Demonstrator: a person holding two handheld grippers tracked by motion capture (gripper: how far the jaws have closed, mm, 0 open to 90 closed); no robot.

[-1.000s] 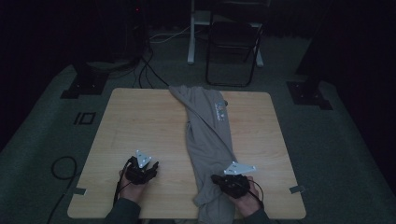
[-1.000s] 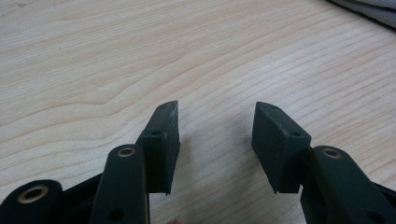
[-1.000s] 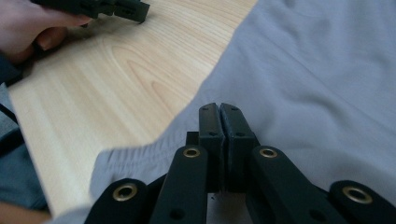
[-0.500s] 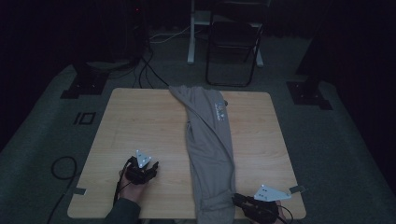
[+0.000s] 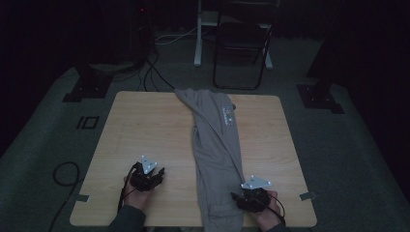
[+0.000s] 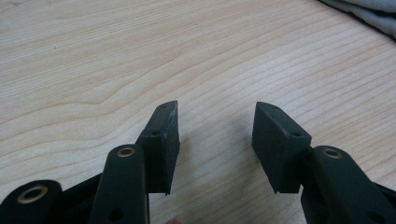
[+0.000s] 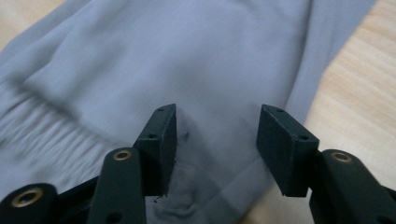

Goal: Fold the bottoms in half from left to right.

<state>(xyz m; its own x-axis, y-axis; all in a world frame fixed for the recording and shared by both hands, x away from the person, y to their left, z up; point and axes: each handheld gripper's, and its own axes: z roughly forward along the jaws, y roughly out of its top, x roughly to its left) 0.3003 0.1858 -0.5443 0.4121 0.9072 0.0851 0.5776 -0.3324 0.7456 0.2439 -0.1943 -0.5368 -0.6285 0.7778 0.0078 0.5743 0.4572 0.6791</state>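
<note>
A long grey garment (image 5: 217, 145) lies lengthwise down the wooden table (image 5: 145, 125), and its near end hangs over the front edge. My right gripper (image 5: 240, 198) sits at the right side of that end. In the right gripper view the gripper (image 7: 217, 126) stands open; its jaws have just been opening. The grey cloth (image 7: 187, 60) lies under and between the jaws, and the pads do not press on it. My left gripper (image 5: 146, 173) rests open over bare wood left of the garment. In its own view the left gripper (image 6: 215, 121) holds nothing, and the garment's edge (image 6: 369, 11) shows at the top right.
A dark chair (image 5: 241, 53) and a white stand (image 5: 199, 34) are beyond the table's far edge. Cables (image 5: 154, 72) run over the floor at the back left, and another loops at the left (image 5: 65, 174). Dark base plates (image 5: 319, 99) sit on the floor near the far corners.
The right gripper drew back toward the front edge, straightening the garment's near end, then opened and came forward onto it. The left gripper has not moved.
</note>
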